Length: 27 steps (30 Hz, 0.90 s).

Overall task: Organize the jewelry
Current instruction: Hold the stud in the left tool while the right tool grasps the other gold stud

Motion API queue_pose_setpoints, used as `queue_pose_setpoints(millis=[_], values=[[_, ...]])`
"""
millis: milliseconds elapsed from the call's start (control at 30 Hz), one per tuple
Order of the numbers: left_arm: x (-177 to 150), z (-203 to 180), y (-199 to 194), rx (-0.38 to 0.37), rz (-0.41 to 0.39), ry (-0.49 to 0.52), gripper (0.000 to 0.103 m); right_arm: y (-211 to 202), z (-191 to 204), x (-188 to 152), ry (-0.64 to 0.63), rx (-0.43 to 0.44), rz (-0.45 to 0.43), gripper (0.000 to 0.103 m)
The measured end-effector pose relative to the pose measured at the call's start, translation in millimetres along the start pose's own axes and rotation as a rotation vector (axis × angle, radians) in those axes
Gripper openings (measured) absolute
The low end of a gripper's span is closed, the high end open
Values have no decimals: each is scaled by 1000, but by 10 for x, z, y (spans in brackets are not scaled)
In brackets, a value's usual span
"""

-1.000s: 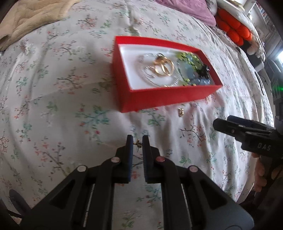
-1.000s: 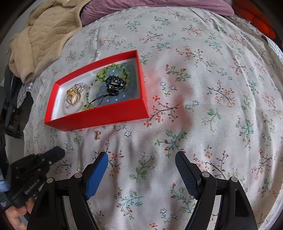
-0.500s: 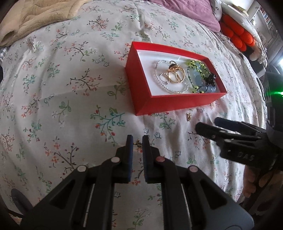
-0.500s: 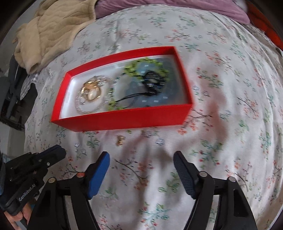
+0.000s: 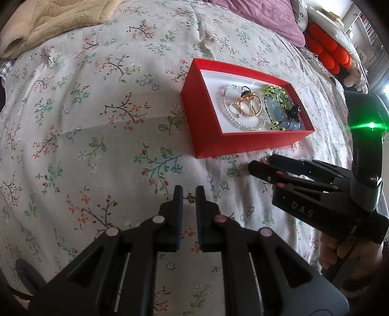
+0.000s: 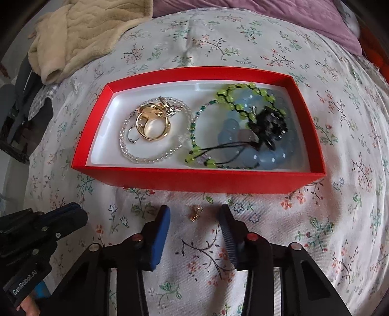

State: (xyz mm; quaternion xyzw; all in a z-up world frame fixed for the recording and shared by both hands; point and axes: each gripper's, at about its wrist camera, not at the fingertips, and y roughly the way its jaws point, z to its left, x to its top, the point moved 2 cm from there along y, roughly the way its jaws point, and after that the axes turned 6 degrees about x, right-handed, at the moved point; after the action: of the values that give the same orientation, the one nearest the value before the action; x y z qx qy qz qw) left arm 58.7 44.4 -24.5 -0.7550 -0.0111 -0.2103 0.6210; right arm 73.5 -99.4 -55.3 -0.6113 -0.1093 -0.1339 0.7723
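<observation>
A small gold earring (image 6: 196, 212) lies loose on the floral bedspread (image 6: 328, 243), just in front of the red box's near wall and right between the fingers of the right gripper (image 6: 196, 227), whose jaws are closing around it without the pads touching it yet. In the left wrist view that same right gripper (image 5: 261, 164) comes in from the side with its tips down near the box's front corner, a person's hand (image 5: 340, 250) wrapped around its handle below. The left gripper (image 5: 189, 198) is pinched almost shut on another tiny gold piece (image 5: 190, 197), which shows in the narrow gap between its pads above the bedspread. Beyond both tools sits the red box (image 6: 194, 181), open and white inside. Toward its left end a gold ring (image 6: 152, 126) rests inside a loop of clear beads (image 6: 150, 158). Toward the right end a green beaded bracelet (image 6: 238, 102) tangles with a pale blue bead bracelet (image 6: 267, 155) and a black beaded piece (image 6: 269, 127). Farther back, a beige blanket (image 6: 90, 31) is bunched at the bed's far left, and a purple pillow (image 6: 279, 12) lies along the far edge.
</observation>
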Motion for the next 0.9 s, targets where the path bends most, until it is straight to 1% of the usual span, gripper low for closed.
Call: queue_pose_setpoints(millis=[33,200,267,333,600,900], values=[[-7,7,-4,0,0,0,11,14,19,9,-7,-4,-2,35],[-18,13,-12,1,2,-3,11,33,30,19,-13,-14,-10,24],[-18,13,-10,1,3,0,11,30,27,17,-18,-15,-12,15],[-23,11,-2,4,5,0,11,43,38,27,-21,-10,-12,13],[-33,1,-2,4,4,-1,11,29,45,15,-23,-5,-7,12],[-51,-93,3,-2,4,10,11,-114,-26,-81,-19,9,-2,12]])
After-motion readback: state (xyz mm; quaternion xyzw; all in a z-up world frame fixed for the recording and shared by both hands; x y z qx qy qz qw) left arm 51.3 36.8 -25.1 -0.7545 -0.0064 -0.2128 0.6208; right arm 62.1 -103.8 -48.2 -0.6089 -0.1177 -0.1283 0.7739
